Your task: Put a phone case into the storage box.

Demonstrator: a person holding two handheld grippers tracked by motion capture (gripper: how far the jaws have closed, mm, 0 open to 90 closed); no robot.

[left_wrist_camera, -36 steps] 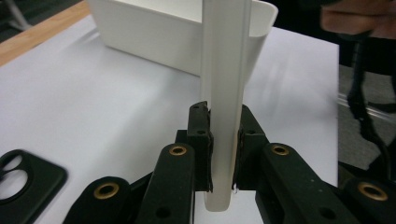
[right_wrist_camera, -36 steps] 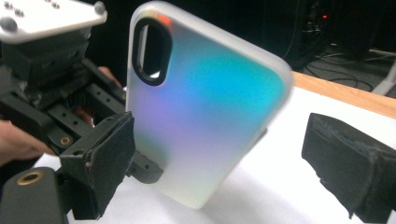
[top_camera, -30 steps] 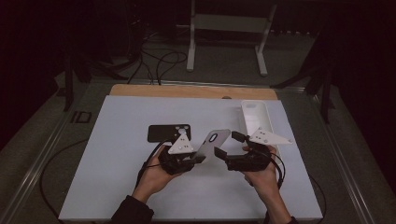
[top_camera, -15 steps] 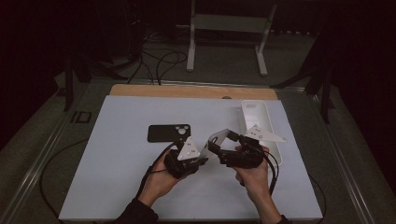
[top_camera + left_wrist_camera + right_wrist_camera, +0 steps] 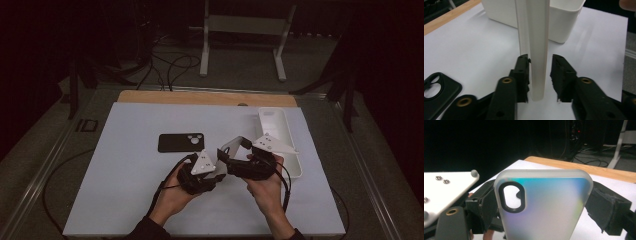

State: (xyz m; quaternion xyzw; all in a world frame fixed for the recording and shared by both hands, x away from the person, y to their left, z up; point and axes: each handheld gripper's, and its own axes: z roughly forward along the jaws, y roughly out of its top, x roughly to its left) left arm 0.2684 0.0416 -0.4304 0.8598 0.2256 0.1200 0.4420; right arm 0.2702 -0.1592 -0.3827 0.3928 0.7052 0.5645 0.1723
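Nearby: black case (image 5: 181, 142) left, white tray (image 5: 295, 165) right of grippers.

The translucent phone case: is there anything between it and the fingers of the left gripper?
Nothing visible. In the left gripper view the translucent phone case stands edge-on inside the open left gripper; one finger is at its side, and a bare gap separates it from the other.

Phone case (image 5: 544, 205) – frosted plastic, iridescent sheen.
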